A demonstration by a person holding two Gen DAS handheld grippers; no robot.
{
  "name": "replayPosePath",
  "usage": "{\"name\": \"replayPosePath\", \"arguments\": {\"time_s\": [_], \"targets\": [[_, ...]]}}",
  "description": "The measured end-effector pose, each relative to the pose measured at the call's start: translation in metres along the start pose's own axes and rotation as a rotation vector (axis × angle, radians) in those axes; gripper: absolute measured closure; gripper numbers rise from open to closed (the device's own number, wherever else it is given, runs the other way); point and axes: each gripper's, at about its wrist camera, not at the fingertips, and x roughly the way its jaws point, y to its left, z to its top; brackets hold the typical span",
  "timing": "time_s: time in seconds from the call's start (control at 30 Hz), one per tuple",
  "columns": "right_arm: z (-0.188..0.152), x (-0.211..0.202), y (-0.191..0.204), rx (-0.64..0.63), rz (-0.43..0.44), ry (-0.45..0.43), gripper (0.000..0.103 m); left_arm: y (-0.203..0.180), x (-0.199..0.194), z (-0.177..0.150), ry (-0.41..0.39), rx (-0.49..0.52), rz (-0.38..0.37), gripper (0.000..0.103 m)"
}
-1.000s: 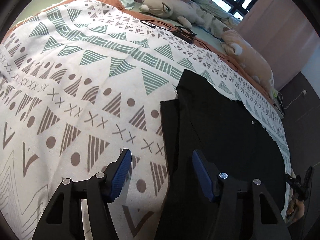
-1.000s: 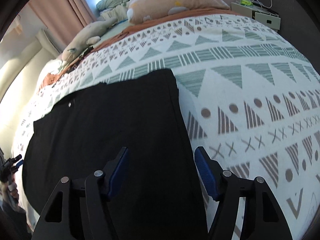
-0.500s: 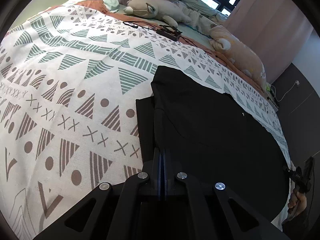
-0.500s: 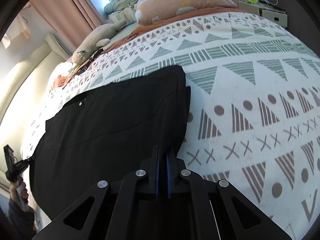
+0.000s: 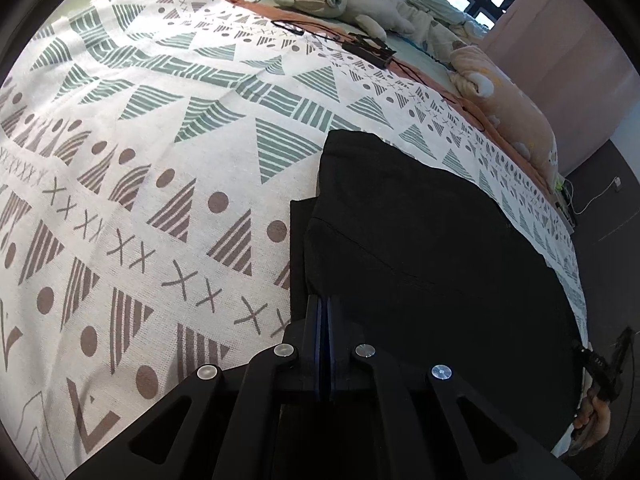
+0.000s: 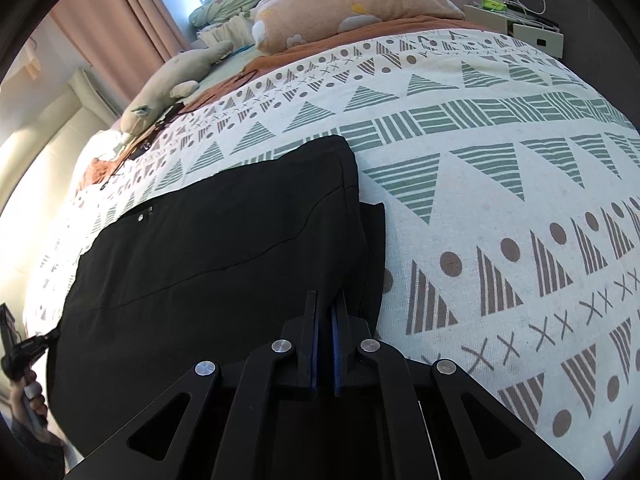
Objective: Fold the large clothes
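On the patterned bedspread (image 5: 168, 184) lies one black garment (image 5: 420, 248), folded over itself, with a narrow under-layer showing along each side edge. I hold two grippers, one at either near corner of that garment. My left gripper (image 5: 323, 300) is pinched tight on the garment's near left corner, pads together with cloth between them; my right gripper (image 6: 325, 308) is clamped the same way on the near right corner, a fold of black fabric rising between its blue pads (image 6: 335, 320). Beyond the garment's far edge I count two plush toys: one grey (image 5: 332, 0), one peach (image 5: 508, 108), with a black cable bundle (image 5: 372, 50) between them. Left and right of the garment the bedspread is bare and flat, wide room on both sides. Past the garment's right edge the bed drops to dark floor (image 5: 600, 248).
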Motion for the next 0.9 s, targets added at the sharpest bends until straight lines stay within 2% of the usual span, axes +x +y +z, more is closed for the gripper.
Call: {"name": "replayPosePath", "arguments": {"time_s": [0.07, 0.1, 0.13, 0.17, 0.2, 0.23, 0.53, 0.67, 0.83, 0.9], "targets": [[-0.001, -0.006, -0.002, 0.016, -0.010, 0.000, 0.084, 0.005, -0.003, -0.004, 0.025, -0.028, -0.021, 0.098], [-0.001, -0.010, -0.005, 0.028, -0.005, -0.001, 0.072, 0.005, -0.006, -0.006, 0.029, -0.034, -0.024, 0.091], [-0.001, -0.014, -0.007, 0.041, 0.003, -0.006, 0.054, 0.006, -0.011, -0.008, 0.024, -0.030, -0.028, 0.073], [-0.003, -0.022, -0.011, 0.059, 0.010, -0.017, 0.044, 0.006, -0.018, -0.012, 0.014, -0.021, -0.035, 0.057], [-0.004, -0.027, -0.013, 0.068, 0.011, -0.024, 0.029, 0.006, -0.024, -0.015, 0.006, -0.015, -0.045, 0.024], [-0.007, -0.035, -0.014, 0.075, 0.012, -0.037, 0.025, 0.006, -0.031, -0.019, -0.004, -0.014, -0.055, 0.005], [-0.051, -0.077, -0.027, 0.072, 0.019, -0.039, 0.025, 0.023, -0.094, -0.066, -0.110, -0.022, -0.033, 0.004], [-0.079, -0.091, -0.039, 0.103, 0.043, -0.038, 0.025, 0.028, -0.108, -0.089, -0.118, -0.011, -0.048, 0.005], [-0.108, -0.103, -0.049, 0.140, 0.084, -0.031, 0.025, 0.031, -0.115, -0.117, -0.100, -0.026, -0.077, 0.022], [-0.118, -0.107, -0.051, 0.151, 0.102, -0.032, 0.025, 0.031, -0.115, -0.127, -0.090, -0.028, -0.085, 0.025]]}}
